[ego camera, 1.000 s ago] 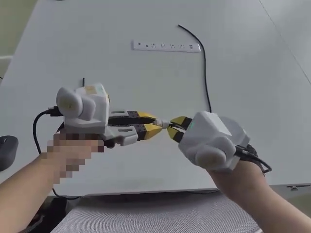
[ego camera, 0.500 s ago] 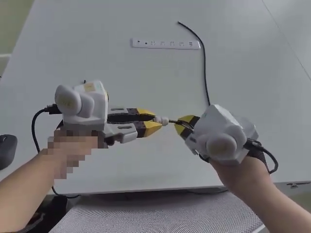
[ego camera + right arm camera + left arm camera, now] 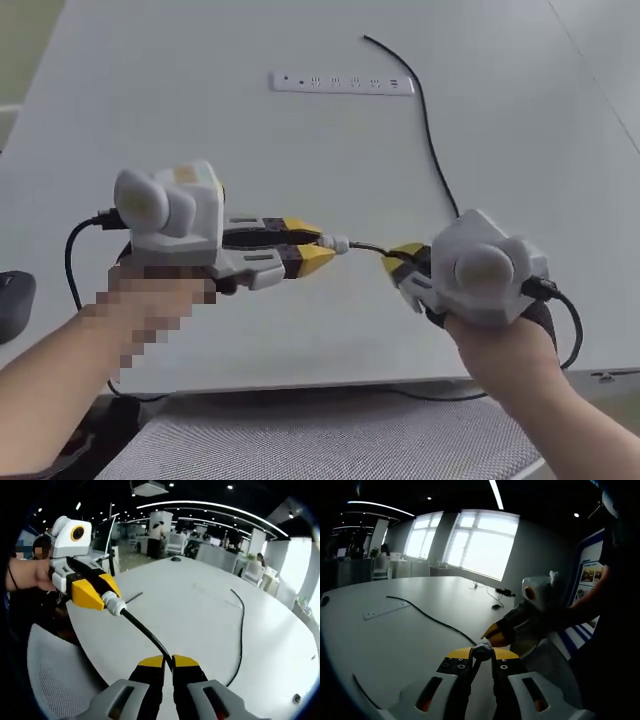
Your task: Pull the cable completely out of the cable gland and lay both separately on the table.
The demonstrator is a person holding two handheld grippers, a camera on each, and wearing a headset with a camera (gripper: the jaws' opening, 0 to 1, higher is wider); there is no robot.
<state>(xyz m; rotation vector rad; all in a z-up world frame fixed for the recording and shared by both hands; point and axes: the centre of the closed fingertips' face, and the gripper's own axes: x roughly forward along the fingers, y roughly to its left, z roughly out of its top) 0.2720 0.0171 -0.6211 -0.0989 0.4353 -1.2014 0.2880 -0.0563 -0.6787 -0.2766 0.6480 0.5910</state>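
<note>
Left gripper (image 3: 481,656): jaws clenched on the white cable gland (image 3: 481,649), held over the table's near edge; right gripper (image 3: 167,661): jaws clamped on the black cable (image 3: 145,629), whose stretch to the gland reads clearest in the right gripper view; white table (image 3: 300,160); power strip (image 3: 340,84), loose black cord (image 3: 432,140) beyond; windows (image 3: 480,545), left gripper view; wall poster (image 3: 587,580), lettering unreadable.

White gland (image 3: 114,604), black cable (image 3: 146,633), left gripper (image 3: 324,251) cased in white and tipped in yellow, right gripper (image 3: 396,262) coloured alike, white table (image 3: 230,140), white strip (image 3: 340,84) beyond the gland, black cord (image 3: 432,150).
</note>
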